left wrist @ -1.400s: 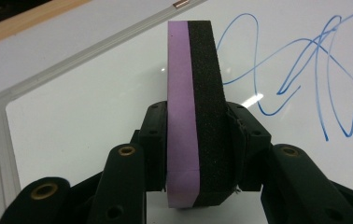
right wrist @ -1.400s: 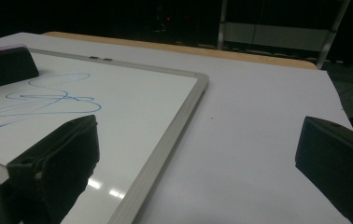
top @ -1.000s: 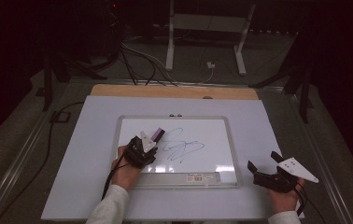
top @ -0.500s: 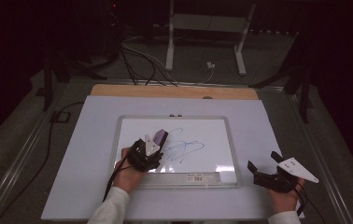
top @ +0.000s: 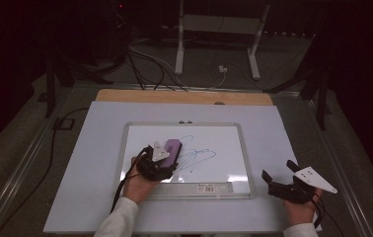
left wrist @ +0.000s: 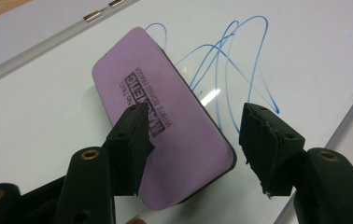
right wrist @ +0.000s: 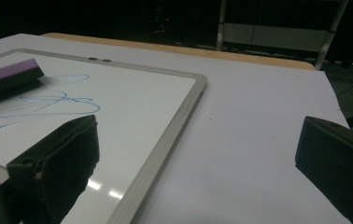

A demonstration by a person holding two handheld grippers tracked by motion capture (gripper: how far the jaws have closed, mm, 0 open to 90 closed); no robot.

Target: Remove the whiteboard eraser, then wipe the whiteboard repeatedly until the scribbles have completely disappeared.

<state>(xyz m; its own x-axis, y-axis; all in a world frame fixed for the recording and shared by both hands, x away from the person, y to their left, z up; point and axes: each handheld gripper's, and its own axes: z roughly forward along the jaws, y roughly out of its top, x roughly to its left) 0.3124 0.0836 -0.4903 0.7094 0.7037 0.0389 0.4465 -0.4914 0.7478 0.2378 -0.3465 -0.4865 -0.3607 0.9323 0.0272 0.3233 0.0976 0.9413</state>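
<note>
A purple eraser (left wrist: 160, 126) lies flat on the whiteboard (top: 234, 148), in its left half, just left of a blue scribble (top: 199, 157). Its printed top faces up and its long side runs slantwise toward the far edge of the board. In the high view the eraser (top: 172, 147) shows just beyond the left tongs (top: 161, 159), which the person's left hand (top: 137, 180) holds over the near left part of the board.

In the left gripper view the left tongs (left wrist: 193, 135) stand part open over the near end of the eraser. Their jaws have just been opening. The left jaw sits over the purple top, and the right jaw stands clear of the eraser's edge with a gap between them, so the pads do not press on it.

The right tongs (top: 279, 173) rest on the white table (top: 86, 163), just off the near right corner of the board, held in the right hand (top: 300, 210). In the right gripper view their jaws stand wide apart with nothing between them, over the bare table beside the board's silver frame (right wrist: 174, 126).
</note>
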